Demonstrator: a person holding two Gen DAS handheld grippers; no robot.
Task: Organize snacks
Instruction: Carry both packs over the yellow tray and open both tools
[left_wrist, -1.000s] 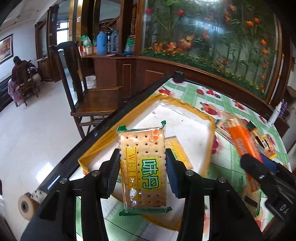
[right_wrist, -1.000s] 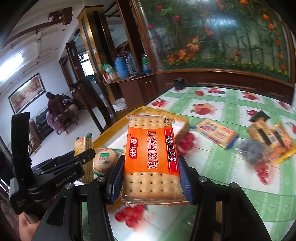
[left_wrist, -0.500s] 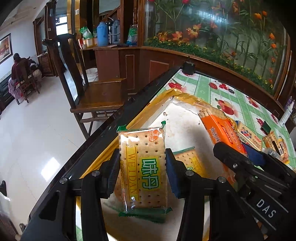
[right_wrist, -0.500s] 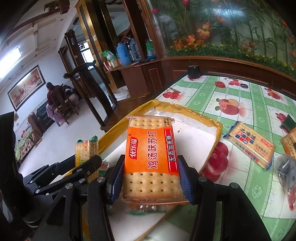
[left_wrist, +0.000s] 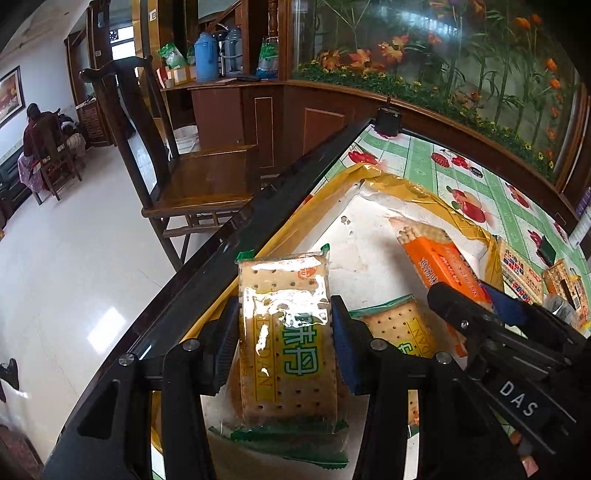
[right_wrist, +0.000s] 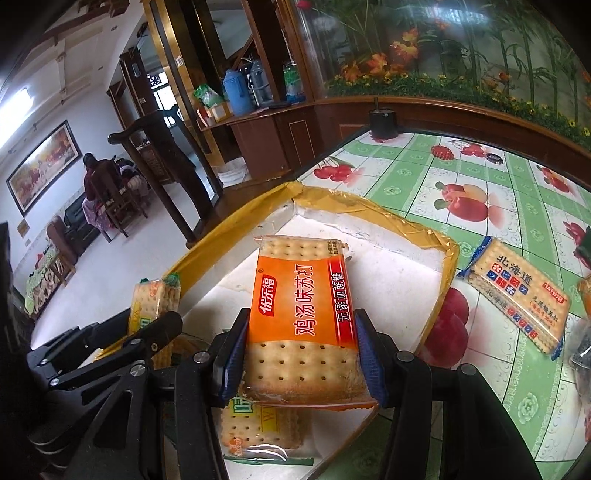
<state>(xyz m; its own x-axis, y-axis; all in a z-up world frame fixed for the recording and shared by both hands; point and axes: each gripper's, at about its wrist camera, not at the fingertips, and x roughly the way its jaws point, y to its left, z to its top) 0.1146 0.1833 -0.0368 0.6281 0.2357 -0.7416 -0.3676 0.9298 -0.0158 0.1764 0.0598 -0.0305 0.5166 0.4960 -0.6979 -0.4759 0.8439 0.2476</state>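
Glossy clear-plastic green cracker packet (left_wrist: 288, 343); shiny orange plastic-wrapped cracker packet (right_wrist: 303, 317); matt white tray with crinkled yellow tape rim (right_wrist: 369, 210); polished dark wooden chair (left_wrist: 207, 177).

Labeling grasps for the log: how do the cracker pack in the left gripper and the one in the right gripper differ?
Wrapper: the green-and-yellow pack is mostly clear with green end seals; the orange pack has a solid orange band with a red stripe.
Holder: the left gripper pinches the green-and-yellow pack, the right gripper the orange pack.
Shared: both are rectangular soda-cracker packs, clamped by their long sides over the yellow-rimmed tray.
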